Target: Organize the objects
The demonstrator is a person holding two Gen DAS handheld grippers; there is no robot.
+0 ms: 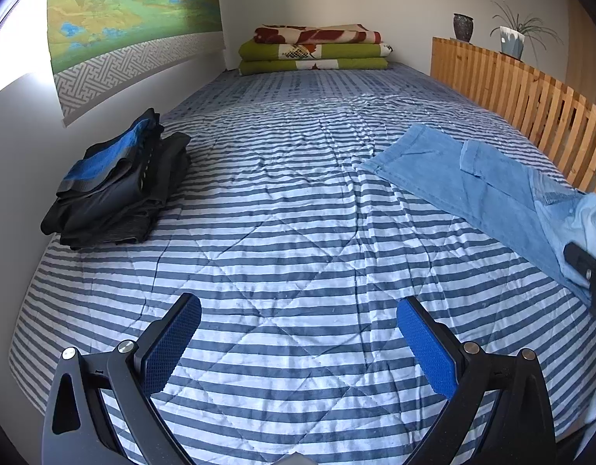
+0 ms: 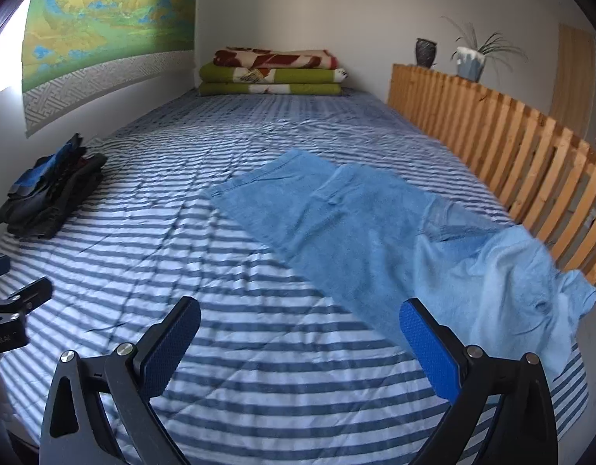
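Observation:
Light blue jeans (image 1: 483, 182) (image 2: 375, 228) lie spread flat on the right side of the striped bed, legs pointing away, waist end near the wooden rail. A stack of folded dark clothes (image 1: 119, 182) (image 2: 50, 193) with a blue layer sits by the left wall. My left gripper (image 1: 298, 333) hovers open over bare quilt, holding nothing. My right gripper (image 2: 299, 333) is open too, and its right finger (image 2: 429, 348) overlaps the near edge of the jeans in the view. Each gripper shows at the other view's edge.
The striped quilt (image 1: 290, 232) covers the whole bed. Folded green and red blankets (image 1: 317, 48) are stacked at the far end. A wooden slat rail (image 1: 530, 104) runs along the right side, carrying a dark vase (image 1: 463, 27) and a potted plant (image 1: 512, 38). A painted wall hanging (image 1: 131, 19) covers the left wall.

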